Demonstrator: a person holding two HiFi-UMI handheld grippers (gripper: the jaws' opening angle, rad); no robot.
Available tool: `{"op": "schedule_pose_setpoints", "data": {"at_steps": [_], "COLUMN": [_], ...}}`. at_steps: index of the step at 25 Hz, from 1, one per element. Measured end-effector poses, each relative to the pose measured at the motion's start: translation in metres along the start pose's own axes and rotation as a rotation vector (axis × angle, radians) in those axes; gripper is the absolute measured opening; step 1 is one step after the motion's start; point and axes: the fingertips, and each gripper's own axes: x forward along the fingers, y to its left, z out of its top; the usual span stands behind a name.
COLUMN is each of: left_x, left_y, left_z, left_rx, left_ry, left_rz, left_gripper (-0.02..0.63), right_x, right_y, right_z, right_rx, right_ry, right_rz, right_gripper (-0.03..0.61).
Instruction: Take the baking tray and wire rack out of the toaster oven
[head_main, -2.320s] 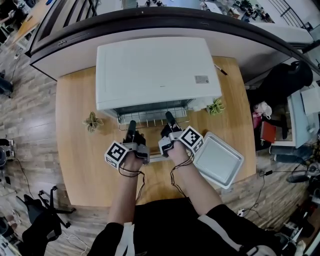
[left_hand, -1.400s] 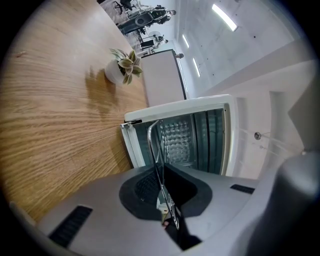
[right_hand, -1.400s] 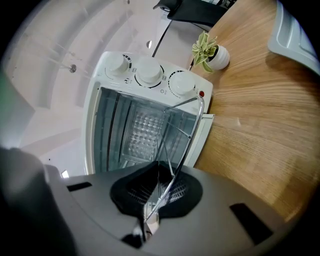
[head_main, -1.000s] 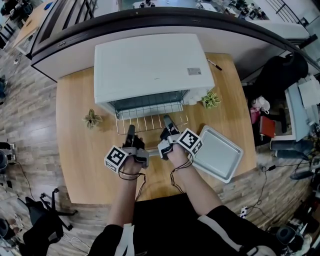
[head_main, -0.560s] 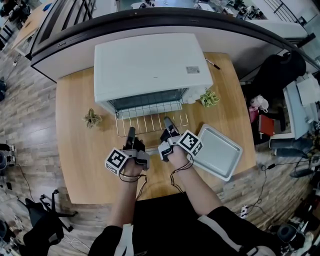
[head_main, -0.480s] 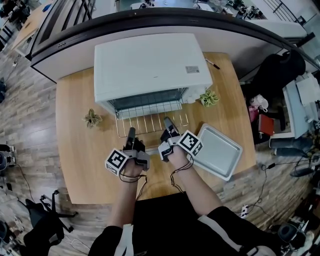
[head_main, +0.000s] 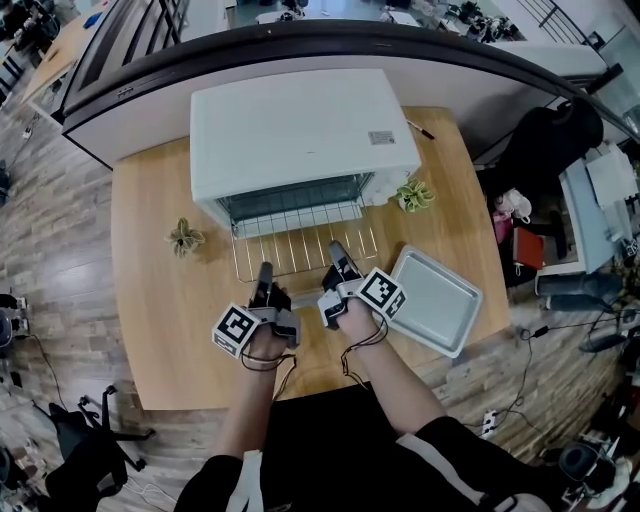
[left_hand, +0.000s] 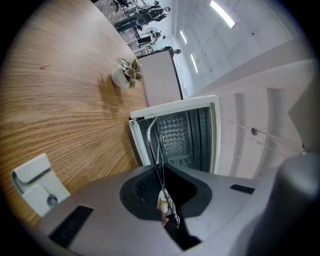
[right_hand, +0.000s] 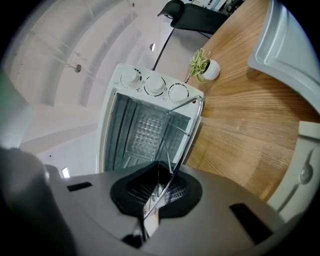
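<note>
- The wooden surface (head_main: 150, 300) carries everything. There is bare wood in front of the oven and to its left where the rack could go.
- The white toaster oven (head_main: 300, 125) stands at the back with its mouth open toward the person. Its cavity looks empty apart from the rack's rear.
- The wire rack (head_main: 300, 252) is the step in hand. It is drawn most of the way out and lies roughly level between the oven mouth and the grippers, with its rear edge seemingly still at the opening. It is a thin chrome grid of parallel bars inside a rounded frame, light and springy by the look of it.
- The baking tray (head_main: 437, 302) lies on the surface to the right, apart from the oven, so its half of the task looks finished. It is pale, shallow and rectangular with a raised rim.
- The left gripper (head_main: 264, 275) and the right gripper (head_main: 336, 253) each have their fingers pressed together on the rack's front wire, one toward each end.
- The next move calls for an even pull toward the person with both sides level, so the rear clears the opening without snagging, and then lowering the rack onto bare wood.
</note>
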Motion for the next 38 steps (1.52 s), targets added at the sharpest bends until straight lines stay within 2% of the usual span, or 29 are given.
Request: {"op": "schedule_pose_setpoints", "data": {"at_steps": [18,26,32,38], "left_x": [-0.026,-0.041,-0.051,-0.069], "left_y": [-0.004,-0.005,-0.001,-0.013], "left_z": [-0.008,-0.010,-0.012,-0.017], "left_rx": [0.014,0.043,0.037,0.049], "left_ry": [0.029,0.051,0.071,0.114], "left_rz": [-0.026,-0.036,-0.035,-0.059], "left_gripper": [0.025,0.025,0.025,0.025], "right_x": [-0.027,-0.043,-0.056,-0.081], "right_y": [0.007,0.007,-0.001,0.012], "right_z": [-0.012,-0.023,-0.034,-0.041], "right_rx": [-0.008,-0.007,0.006,0.001], "right_ry": [-0.019,-0.035,-0.047,-0.086], "right_rz": [0.002,0.001,-0.018,-0.010], "right_gripper": [0.009,0.009,0.009,0.009]}}
